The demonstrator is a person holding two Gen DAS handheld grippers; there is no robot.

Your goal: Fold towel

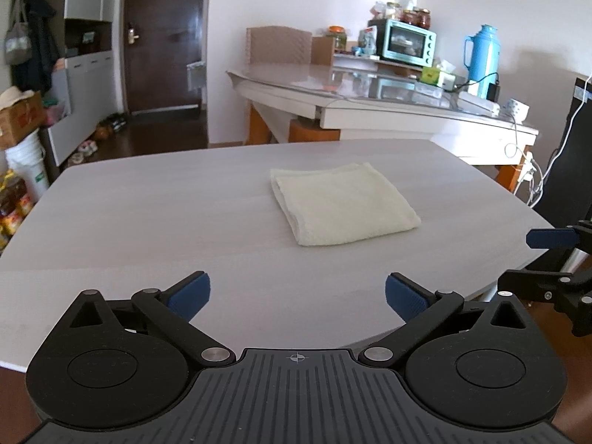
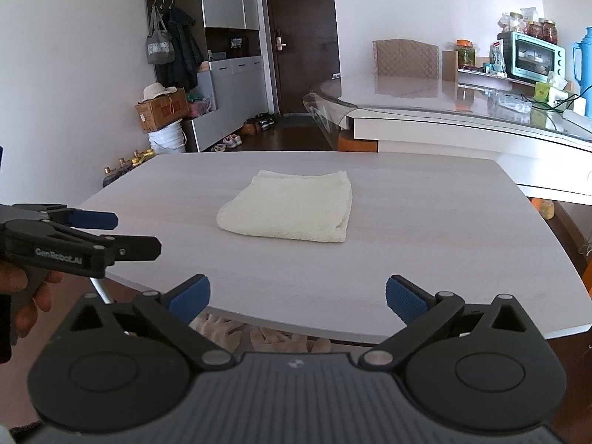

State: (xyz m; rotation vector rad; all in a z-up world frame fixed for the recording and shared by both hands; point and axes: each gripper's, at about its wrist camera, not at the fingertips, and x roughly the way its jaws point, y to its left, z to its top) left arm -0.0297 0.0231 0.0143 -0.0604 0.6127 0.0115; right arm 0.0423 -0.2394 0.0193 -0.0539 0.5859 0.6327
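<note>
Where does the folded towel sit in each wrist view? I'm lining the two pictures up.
Left wrist view: the folded towel lies just right of centre on the grey table.
Right wrist view: the folded towel lies at centre on the table.
Shared landmark: the teal toaster oven on the far counter.

Teal oven (image 1: 407, 42), blue thermos (image 1: 482, 60) (beyond table (image 1: 148, 222)).

Home: toaster oven (image 1: 407, 43), thermos (image 1: 482, 60), coats on hooks (image 2: 181, 48), shoes by door (image 2: 259, 124)
</note>
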